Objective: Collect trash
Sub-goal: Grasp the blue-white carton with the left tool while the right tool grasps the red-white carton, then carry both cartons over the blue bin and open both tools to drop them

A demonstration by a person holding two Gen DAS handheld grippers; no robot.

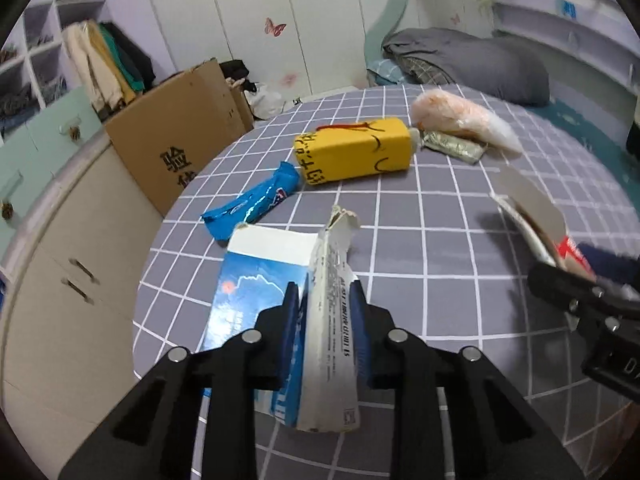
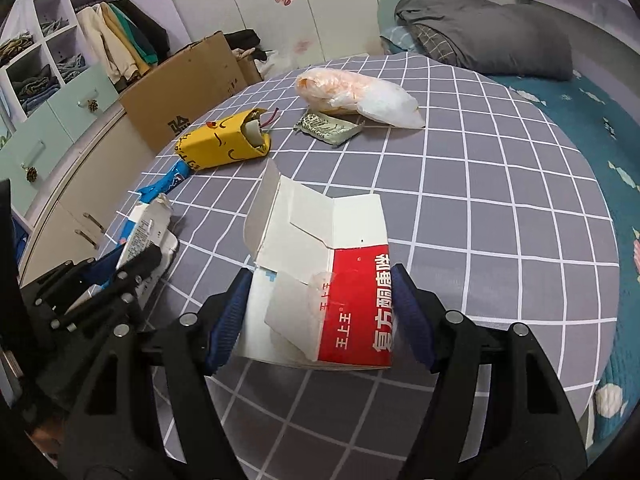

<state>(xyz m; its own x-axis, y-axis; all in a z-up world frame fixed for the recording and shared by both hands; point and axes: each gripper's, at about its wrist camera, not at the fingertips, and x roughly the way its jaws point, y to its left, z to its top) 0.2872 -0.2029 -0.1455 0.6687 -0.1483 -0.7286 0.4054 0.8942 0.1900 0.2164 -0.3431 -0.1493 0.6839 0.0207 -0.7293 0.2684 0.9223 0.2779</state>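
My left gripper (image 1: 326,300) is shut on the white side flap of a torn blue and white carton (image 1: 256,280), which lies at the near left edge of the grey checked bedcover (image 1: 440,240). My right gripper (image 2: 320,300) is shut on an opened red and white medicine box (image 2: 312,224), held just above the cover; that box (image 1: 536,208) also shows at the right of the left wrist view. Farther back lie a yellow carton (image 1: 352,152), a blue wrapper (image 1: 252,204), a silvery sachet (image 1: 452,146) and a crumpled plastic bag (image 1: 464,120).
A large cardboard box (image 1: 176,140) stands on the floor left of the bed, against pale cabinets (image 1: 80,240). A grey pillow and folded bedding (image 1: 472,60) lie at the far end. A teal patterned quilt (image 2: 600,160) covers the right side.
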